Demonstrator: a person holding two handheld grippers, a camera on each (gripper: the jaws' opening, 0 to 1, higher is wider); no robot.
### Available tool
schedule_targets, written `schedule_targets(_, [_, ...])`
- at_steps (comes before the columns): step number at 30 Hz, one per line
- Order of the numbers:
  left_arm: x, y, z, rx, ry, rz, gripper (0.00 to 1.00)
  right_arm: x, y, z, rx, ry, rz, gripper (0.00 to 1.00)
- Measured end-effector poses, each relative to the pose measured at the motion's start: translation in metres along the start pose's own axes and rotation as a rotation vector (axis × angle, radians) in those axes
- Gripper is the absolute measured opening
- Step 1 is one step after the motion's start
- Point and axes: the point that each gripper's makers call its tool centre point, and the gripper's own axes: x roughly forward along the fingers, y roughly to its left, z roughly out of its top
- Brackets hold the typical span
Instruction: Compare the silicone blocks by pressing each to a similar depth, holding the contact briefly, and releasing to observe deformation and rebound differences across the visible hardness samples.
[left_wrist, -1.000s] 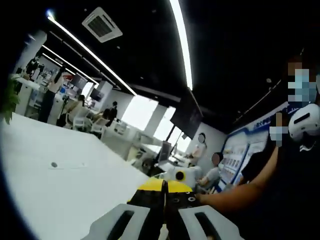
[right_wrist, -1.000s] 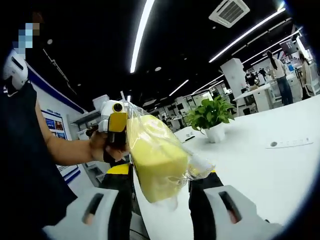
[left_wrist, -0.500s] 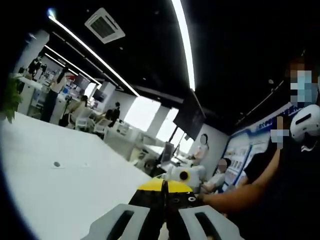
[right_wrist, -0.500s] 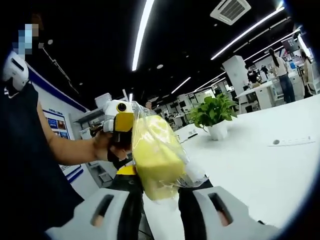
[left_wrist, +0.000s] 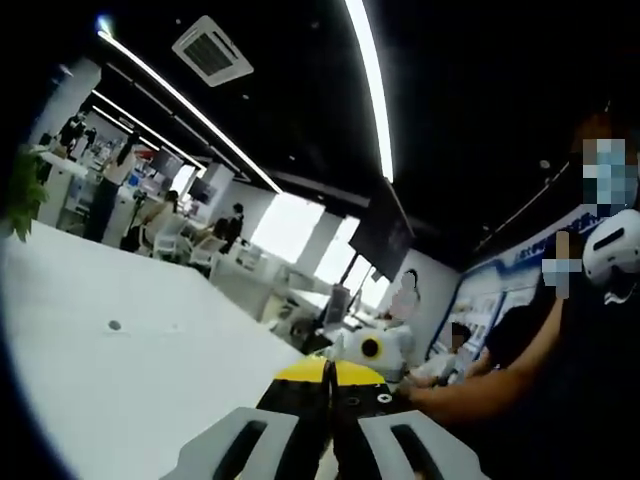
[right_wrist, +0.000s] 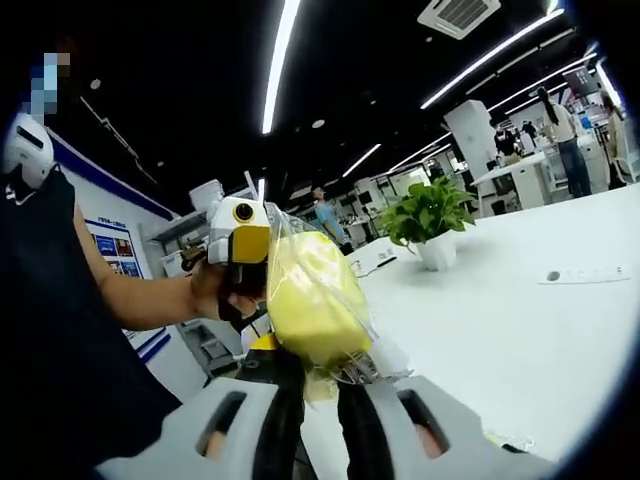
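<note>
In the right gripper view a yellow silicone block (right_wrist: 310, 295) wrapped in a clear plastic bag stands up between my right gripper's jaws. The right gripper (right_wrist: 320, 385) is shut on the block's lower end, and the jaws stand close together, pinching it. Just left of the block is my left gripper (right_wrist: 238, 255), held in a person's hand (right_wrist: 205, 295). In the left gripper view the left gripper (left_wrist: 328, 405) has its jaws pressed together with nothing showing between them. Behind them the right gripper (left_wrist: 372, 350) comes in from the right at the end of a bare forearm (left_wrist: 480, 385).
A white table (right_wrist: 520, 330) spreads out to the right, with a potted plant (right_wrist: 428, 215) and a flat socket strip (right_wrist: 585, 273) on it. The same table (left_wrist: 120, 370) lies left of the left gripper. The person in dark clothes (right_wrist: 50, 340) stands close; other people sit and stand farther off.
My right gripper's jaws have drawn closer together on the yellow block, squeezing its lower end narrower. The left gripper's jaws have stayed pressed together.
</note>
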Motion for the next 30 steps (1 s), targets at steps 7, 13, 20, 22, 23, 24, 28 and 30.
schedule_targets(7, [0.0004, 0.0022, -0.0002, 0.004, 0.01, 0.006, 0.0, -0.0002, -0.0011, -0.0007, 0.004, 0.013, -0.002, 0.05])
schedule_targets(13, [0.0011, 0.0027, -0.0005, 0.001, 0.002, 0.014, 0.0, -0.0003, -0.0016, -0.0013, 0.017, 0.016, -0.003, 0.05])
schedule_targets(20, [0.0011, 0.0024, 0.0, -0.012, -0.002, 0.011, 0.0, -0.0017, -0.0006, -0.0001, 0.006, 0.024, 0.003, 0.04])
schedule_targets(22, [0.0015, 0.0019, -0.0001, -0.016, -0.001, 0.013, 0.0, -0.0021, -0.0006, -0.0003, 0.009, 0.025, 0.002, 0.04])
schedule_targets(23, [0.0019, 0.0017, -0.0002, -0.018, 0.0, 0.015, 0.0, -0.0023, -0.0012, -0.0002, 0.009, 0.026, -0.002, 0.04])
schedule_targets(24, [0.002, 0.0022, -0.0002, -0.02, 0.001, 0.015, 0.0, -0.0024, -0.0013, -0.0001, 0.008, 0.027, -0.003, 0.03])
schedule_targets(28, [0.0025, 0.0024, 0.0006, -0.026, 0.007, 0.01, 0.0, -0.0032, -0.0021, 0.001, 0.005, 0.032, -0.008, 0.03])
schedule_targets(30, [0.0033, 0.0024, 0.0012, -0.019, 0.01, 0.012, 0.0, -0.0034, -0.0021, 0.0019, 0.005, 0.03, -0.009, 0.03])
